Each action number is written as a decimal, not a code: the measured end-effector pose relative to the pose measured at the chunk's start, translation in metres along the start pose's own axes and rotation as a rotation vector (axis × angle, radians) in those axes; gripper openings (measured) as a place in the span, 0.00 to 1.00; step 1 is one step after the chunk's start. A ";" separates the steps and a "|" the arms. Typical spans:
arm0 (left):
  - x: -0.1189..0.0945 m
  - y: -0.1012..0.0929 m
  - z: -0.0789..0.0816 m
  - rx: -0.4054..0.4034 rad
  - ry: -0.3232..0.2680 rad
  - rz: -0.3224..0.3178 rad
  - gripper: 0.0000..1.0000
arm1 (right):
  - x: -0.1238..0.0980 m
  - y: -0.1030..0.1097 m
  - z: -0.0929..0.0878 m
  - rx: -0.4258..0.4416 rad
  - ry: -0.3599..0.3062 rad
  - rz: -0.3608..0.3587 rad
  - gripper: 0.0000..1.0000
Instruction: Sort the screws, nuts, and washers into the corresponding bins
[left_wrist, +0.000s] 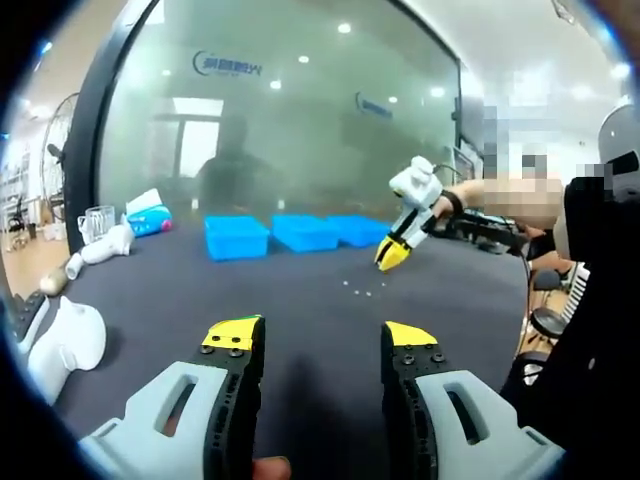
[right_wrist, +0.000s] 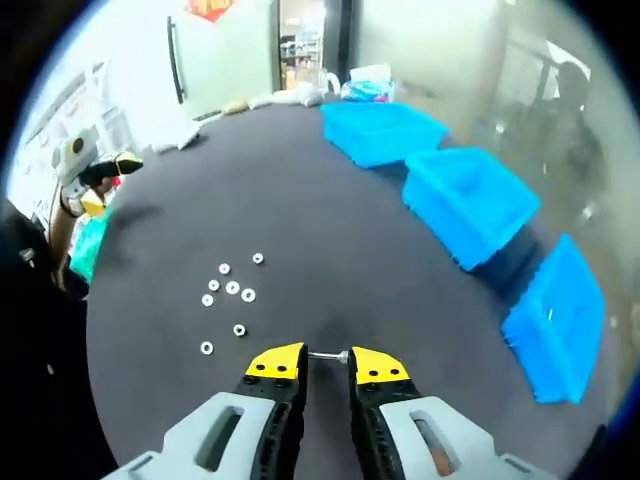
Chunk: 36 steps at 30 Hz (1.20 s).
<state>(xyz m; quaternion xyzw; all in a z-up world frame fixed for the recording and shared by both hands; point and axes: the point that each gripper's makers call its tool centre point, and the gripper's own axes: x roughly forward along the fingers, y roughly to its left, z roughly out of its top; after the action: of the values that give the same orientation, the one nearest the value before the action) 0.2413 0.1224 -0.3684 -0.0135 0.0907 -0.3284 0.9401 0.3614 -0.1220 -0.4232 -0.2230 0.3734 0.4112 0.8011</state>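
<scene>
Several small washers and nuts (right_wrist: 232, 290) lie scattered on the dark round table (right_wrist: 330, 230); in the left gripper view they are tiny specks (left_wrist: 362, 288). My right gripper (right_wrist: 328, 363) hovers just above the table, its jaws shut on a small screw (right_wrist: 328, 355) that lies crosswise between the tips. The right gripper (left_wrist: 393, 255) also hangs tip-down over the parts in the left gripper view. Three blue bins (right_wrist: 470, 200) stand in a row to the right, seen too at the table's far side (left_wrist: 305, 232). My left gripper (left_wrist: 322, 340) is open and holds nothing.
A white device (left_wrist: 60, 340) lies at the table's left edge, with a tissue pack (left_wrist: 148, 215) and a white basket (left_wrist: 97, 222) beyond it. A glass wall (left_wrist: 300, 120) rises behind the bins. A person's dark sleeve (left_wrist: 590, 330) is at the right.
</scene>
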 end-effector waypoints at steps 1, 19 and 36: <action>0.000 0.000 0.001 0.002 0.000 0.000 0.45 | -0.004 0.000 0.001 0.000 -0.017 -0.004 0.14; 0.005 -0.006 0.017 0.027 -0.014 0.005 0.45 | -0.081 0.009 -0.014 0.096 -0.411 -0.242 0.14; 0.006 -0.016 0.026 0.042 -0.027 -0.005 0.45 | -0.121 0.025 -0.057 0.128 -0.545 -0.519 0.13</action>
<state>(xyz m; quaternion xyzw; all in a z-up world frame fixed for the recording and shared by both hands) 0.2412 0.1055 -0.3422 0.0013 0.0710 -0.3324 0.9405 0.2708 -0.2056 -0.3656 -0.1422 0.1026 0.2146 0.9608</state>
